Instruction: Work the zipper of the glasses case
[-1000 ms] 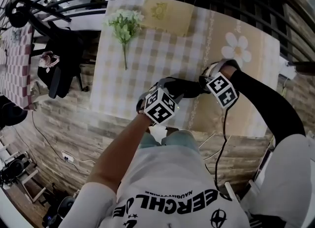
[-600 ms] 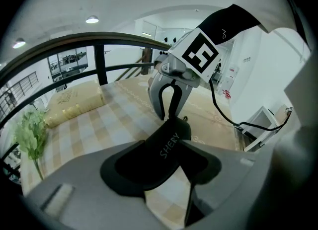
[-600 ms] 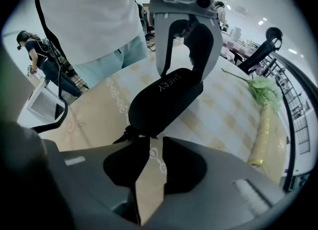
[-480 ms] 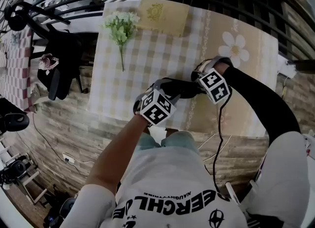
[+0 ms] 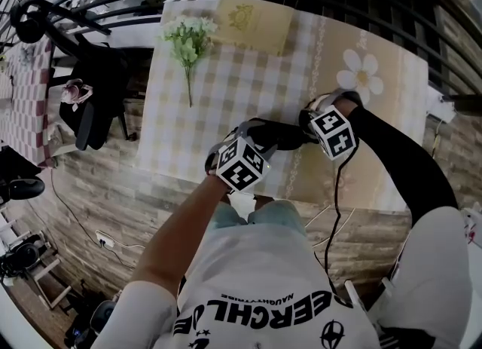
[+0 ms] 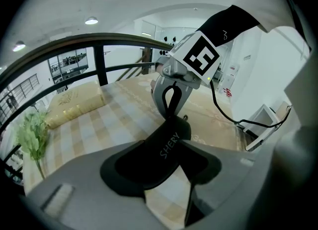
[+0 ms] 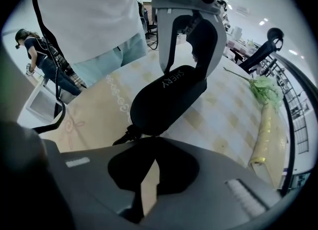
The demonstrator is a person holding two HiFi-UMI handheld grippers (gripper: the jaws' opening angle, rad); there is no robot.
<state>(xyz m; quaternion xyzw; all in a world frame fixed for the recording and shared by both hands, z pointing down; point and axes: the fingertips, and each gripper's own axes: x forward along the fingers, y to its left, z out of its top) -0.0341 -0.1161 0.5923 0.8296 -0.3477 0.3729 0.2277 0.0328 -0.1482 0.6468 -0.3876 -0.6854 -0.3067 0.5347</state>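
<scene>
Nearest to us, the left gripper [image 6: 162, 143] has its fingers [image 6: 74, 184] spread wide around the left end of the glasses case [image 5: 282, 135]. They press on its two sides, so the case is held there. The case is a black oval shell with pale lettering on its top, and it looks shut; what is inside we cannot see. It sits between the two grippers, over the near right part of the surface [image 5: 226, 91], where the checked cloth meets a plain beige strip. We cannot tell whether it rests on the cloth or hangs just above it. Its long axis runs left to right, from one gripper to the other, with the zipper end pointing right.

At that right end the right gripper [image 7: 150, 143] points steeply down. Its fingers [image 7: 223, 184] have just been closing and now stand pressed together against the tip of the case. The zipper pull [image 7: 123, 135], a small dark tab, sticks out just beside them; whether they pinch part of it we cannot make out.

Farther off, a flower sprig [image 5: 188, 38] lies at the far left of the surface, its stem pointing toward us. Just right of it, at the far edge, lies a pale yellow flat packet [image 5: 252, 22]. Beyond the surface runs a dark railing [image 6: 100, 65].
</scene>
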